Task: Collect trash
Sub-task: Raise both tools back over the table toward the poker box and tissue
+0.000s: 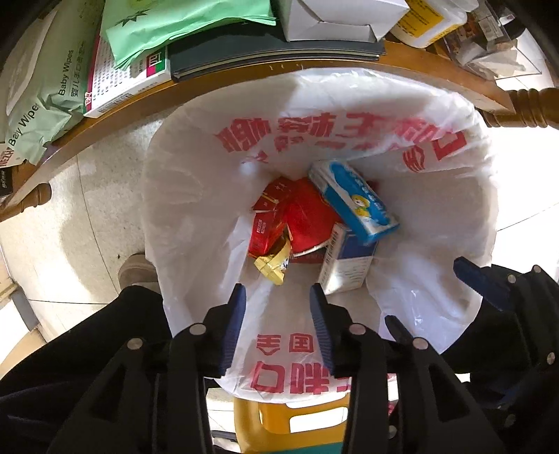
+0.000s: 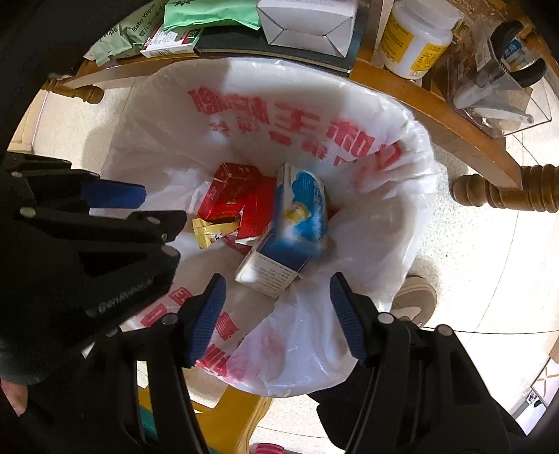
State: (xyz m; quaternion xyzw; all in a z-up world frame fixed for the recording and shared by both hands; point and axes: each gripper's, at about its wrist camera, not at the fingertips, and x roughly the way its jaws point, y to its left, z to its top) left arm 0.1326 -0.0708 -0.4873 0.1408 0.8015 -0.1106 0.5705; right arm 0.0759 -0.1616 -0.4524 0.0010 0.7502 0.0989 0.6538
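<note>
Both grippers hang over the mouth of a white plastic bag [image 1: 349, 104] printed with red characters, and the trash is down at the bottom of it. The left gripper [image 1: 277, 307] points down into the bag with its blue pads parted a modest way and nothing between them, only the bag's near lip showing through the gap. The right gripper [image 2: 277, 314] sits beside it with its jaws set wider, also empty, framing the pile below. In the pile, a blue and white carton [image 1: 353, 200] lies tilted on top, blurred in the right wrist view, resting against a white and navy box [image 1: 346, 265] under it. To the left of those sit red cartons [image 1: 279, 216], crumpled together, and a small gold wrapper [image 1: 274, 263] lies at the near edge of the heap. Beyond the bag runs the edge of a wooden table [image 2: 436, 115] stacked with a pack of baby wipes [image 1: 42, 104], green paper, a white box [image 2: 307, 24] and a white jar [image 2: 415, 38] with a yellow label. A shoe [image 2: 415, 300] stands on the pale floor just beside the bag, and a yellow stool [image 1: 251, 422] shows below the bag's near edge
</note>
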